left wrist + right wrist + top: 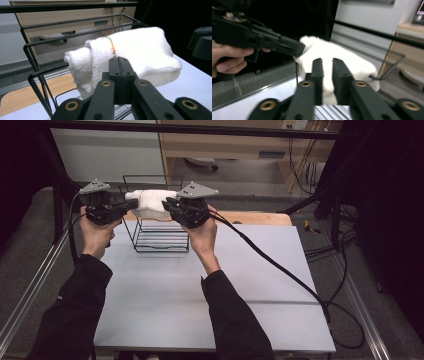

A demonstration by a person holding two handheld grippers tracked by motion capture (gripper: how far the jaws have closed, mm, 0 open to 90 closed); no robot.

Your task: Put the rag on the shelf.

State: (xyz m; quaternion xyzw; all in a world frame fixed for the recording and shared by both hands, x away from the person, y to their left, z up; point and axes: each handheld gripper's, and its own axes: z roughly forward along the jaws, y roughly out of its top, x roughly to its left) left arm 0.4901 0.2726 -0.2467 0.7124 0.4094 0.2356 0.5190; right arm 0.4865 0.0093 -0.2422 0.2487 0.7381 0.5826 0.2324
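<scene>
A folded white knitted cloth [150, 204] hangs in the air over the top of a black wire rack [160, 242], held from both sides. My left gripper [134, 205] pinches its left end; in the left gripper view the jaws [119, 60] are pressed together against a fold that carries a coloured stitch line, with the cloth [140, 50] bulging beyond them. My right gripper [165, 205] grips the right end; in the right gripper view cloth [329, 55] fills the narrow gap between its jaws [327, 61]. The left gripper [299, 48] meets the cloth from the left there.
The rack stands at the far left part of the grey table [200, 285], its wires [37, 67] rising just behind the cloth. A wooden strip [260, 217] runs along the table's far edge. A cable [280, 270] trails from the right gripper across the table to the right.
</scene>
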